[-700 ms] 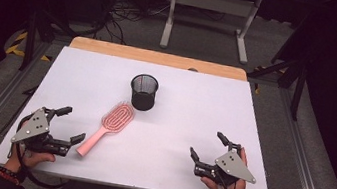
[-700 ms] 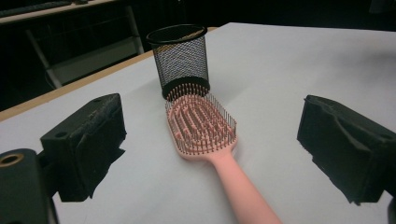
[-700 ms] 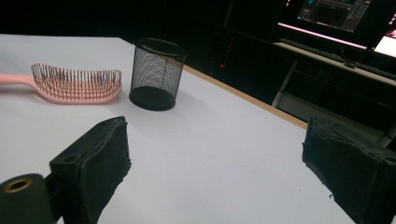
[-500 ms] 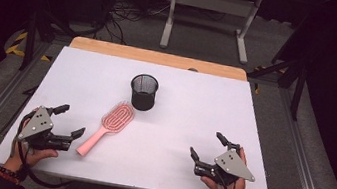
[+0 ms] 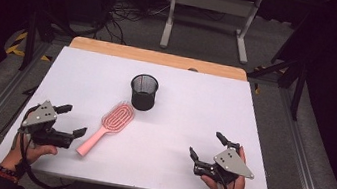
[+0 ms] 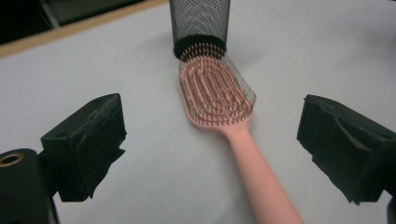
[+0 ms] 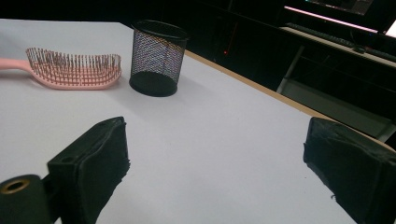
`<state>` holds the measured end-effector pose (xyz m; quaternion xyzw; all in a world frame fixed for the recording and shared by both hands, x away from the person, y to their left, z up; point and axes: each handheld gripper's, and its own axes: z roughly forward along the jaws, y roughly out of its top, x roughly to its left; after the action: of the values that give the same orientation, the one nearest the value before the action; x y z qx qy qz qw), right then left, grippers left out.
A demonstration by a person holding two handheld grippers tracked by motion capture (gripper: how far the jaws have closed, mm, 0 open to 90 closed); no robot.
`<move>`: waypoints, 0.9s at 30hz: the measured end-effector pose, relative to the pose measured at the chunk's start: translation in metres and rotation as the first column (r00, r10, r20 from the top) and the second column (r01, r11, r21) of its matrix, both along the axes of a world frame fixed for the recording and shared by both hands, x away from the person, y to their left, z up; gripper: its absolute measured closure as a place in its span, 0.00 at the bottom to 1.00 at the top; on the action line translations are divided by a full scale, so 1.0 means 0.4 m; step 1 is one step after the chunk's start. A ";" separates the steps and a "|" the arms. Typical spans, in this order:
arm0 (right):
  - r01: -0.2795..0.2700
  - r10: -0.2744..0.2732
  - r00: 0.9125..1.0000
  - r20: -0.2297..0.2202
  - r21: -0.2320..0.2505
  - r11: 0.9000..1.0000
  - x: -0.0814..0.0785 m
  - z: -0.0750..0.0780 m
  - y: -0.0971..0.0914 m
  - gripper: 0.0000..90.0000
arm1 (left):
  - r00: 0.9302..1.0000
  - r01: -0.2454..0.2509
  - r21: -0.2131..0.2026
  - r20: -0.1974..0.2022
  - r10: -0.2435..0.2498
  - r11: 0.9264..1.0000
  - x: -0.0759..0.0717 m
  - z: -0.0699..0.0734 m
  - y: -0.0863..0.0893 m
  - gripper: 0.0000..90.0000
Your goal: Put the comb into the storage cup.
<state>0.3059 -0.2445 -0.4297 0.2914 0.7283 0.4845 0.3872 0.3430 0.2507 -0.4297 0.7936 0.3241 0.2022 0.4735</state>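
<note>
My left claw [image 5: 70, 120] stands open just beside the handle end of the pink hairbrush [image 5: 107, 126], which lies bristles up on the white table [image 5: 194, 108], its head touching or nearly touching the black mesh cup [image 5: 143, 91]. In the left gripper view the handle [image 6: 261, 172] runs between my jaws, untouched. My right claw [image 5: 207, 146] rests open near the table's front edge, well apart from both. I judge the pickup is next: I should centre the handle between the pads, come low, close squarely, and lift without nudging the cup. I count one hairbrush, one cup, two claws.
</note>
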 end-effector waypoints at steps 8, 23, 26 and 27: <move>0.010 -0.010 1.000 -0.014 -0.028 1.000 0.003 -0.006 0.002 0.09 | 0.967 -0.037 0.165 -0.245 0.078 0.986 0.056 0.039 -0.051 0.12; -0.047 0.044 0.997 -0.068 -0.044 0.998 0.017 -0.021 0.012 0.10 | 0.868 0.082 0.377 -0.482 0.121 0.923 0.160 -0.034 -0.227 0.28; -0.050 0.048 0.996 -0.070 -0.036 0.998 0.018 -0.020 0.010 0.10 | 0.864 0.094 0.415 -0.486 0.133 0.905 0.168 -0.045 -0.237 0.29; -0.049 0.047 0.996 -0.073 -0.036 0.998 0.020 -0.020 0.009 0.10 | 0.864 0.093 0.419 -0.484 0.136 0.903 0.168 -0.043 -0.237 0.31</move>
<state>0.3139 -0.2407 -0.4377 0.2839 0.7576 0.4691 0.3542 0.4103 0.1558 -0.4470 0.8992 0.3924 0.0602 0.1841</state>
